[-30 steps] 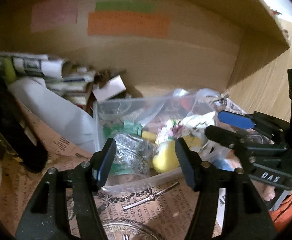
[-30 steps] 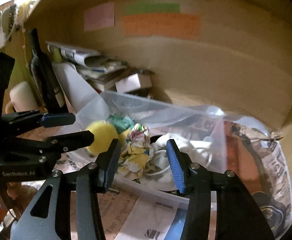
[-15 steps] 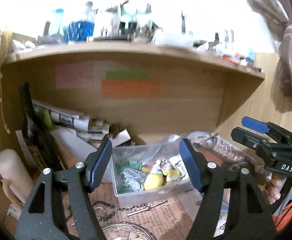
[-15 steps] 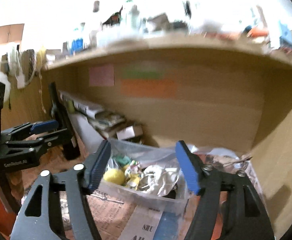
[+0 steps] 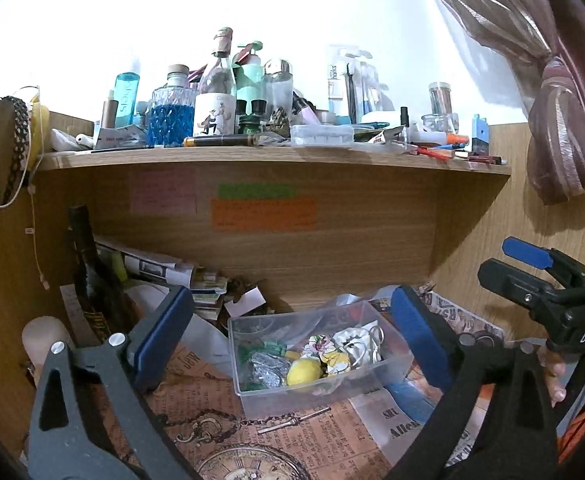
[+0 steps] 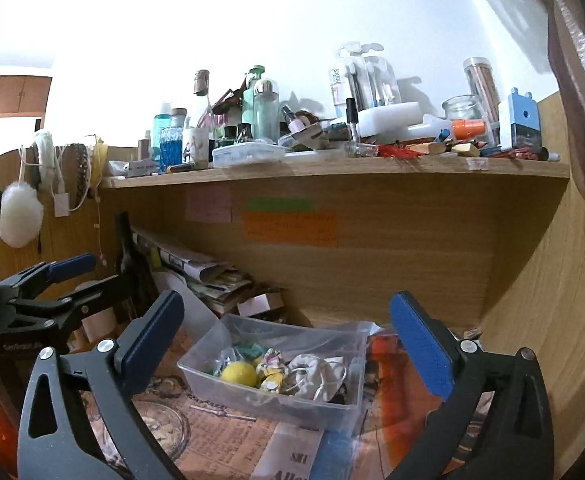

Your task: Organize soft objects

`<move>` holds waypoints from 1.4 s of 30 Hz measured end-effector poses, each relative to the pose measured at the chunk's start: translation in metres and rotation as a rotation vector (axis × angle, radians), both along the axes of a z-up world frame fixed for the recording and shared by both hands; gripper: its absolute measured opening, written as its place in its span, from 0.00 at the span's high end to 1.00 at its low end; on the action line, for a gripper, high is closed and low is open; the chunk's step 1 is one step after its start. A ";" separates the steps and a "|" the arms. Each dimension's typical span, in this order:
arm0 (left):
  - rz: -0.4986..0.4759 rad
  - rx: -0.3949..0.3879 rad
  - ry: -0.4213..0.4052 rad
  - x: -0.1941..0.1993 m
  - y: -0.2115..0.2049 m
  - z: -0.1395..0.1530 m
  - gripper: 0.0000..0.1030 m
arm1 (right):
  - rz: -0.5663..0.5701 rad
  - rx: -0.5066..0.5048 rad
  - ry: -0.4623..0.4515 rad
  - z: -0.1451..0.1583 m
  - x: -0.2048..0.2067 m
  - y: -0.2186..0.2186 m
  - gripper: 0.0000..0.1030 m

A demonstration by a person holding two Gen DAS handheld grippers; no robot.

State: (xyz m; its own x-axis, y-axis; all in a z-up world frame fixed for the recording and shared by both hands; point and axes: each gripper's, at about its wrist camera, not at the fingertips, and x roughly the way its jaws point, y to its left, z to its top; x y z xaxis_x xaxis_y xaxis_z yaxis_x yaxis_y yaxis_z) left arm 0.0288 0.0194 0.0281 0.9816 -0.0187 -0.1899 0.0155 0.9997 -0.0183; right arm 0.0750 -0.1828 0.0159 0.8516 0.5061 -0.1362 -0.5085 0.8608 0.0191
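Note:
A clear plastic box (image 5: 334, 398) stands on the printed paper in the shelf bay and also shows in the right wrist view (image 6: 252, 402). In it lie a yellow pom-pom (image 5: 303, 373) (image 6: 238, 374), a flowered cloth scrunchie (image 5: 324, 350) (image 6: 271, 368), a white cloth piece (image 5: 356, 340) (image 6: 312, 368), a silver item (image 5: 266, 368) and a green item (image 5: 270, 348). My left gripper (image 5: 292, 340) is open and empty, well back from the box. My right gripper (image 6: 288, 348) is open and empty, also held back.
A wooden shelf (image 5: 272, 156) above carries several bottles and jars. A dark bottle (image 5: 92, 276) and stacked papers (image 5: 164, 272) stand at left. A chain with a key (image 5: 292, 420) lies before the box. A white puff (image 6: 20, 216) hangs at left.
Both grippers have pulled back and up from the box, and both jaws have opened wider. The box's contents stay in place.

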 end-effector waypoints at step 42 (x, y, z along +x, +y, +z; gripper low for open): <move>-0.013 -0.020 0.019 0.004 0.002 -0.007 0.00 | 0.003 -0.005 0.001 -0.004 -0.006 0.002 0.00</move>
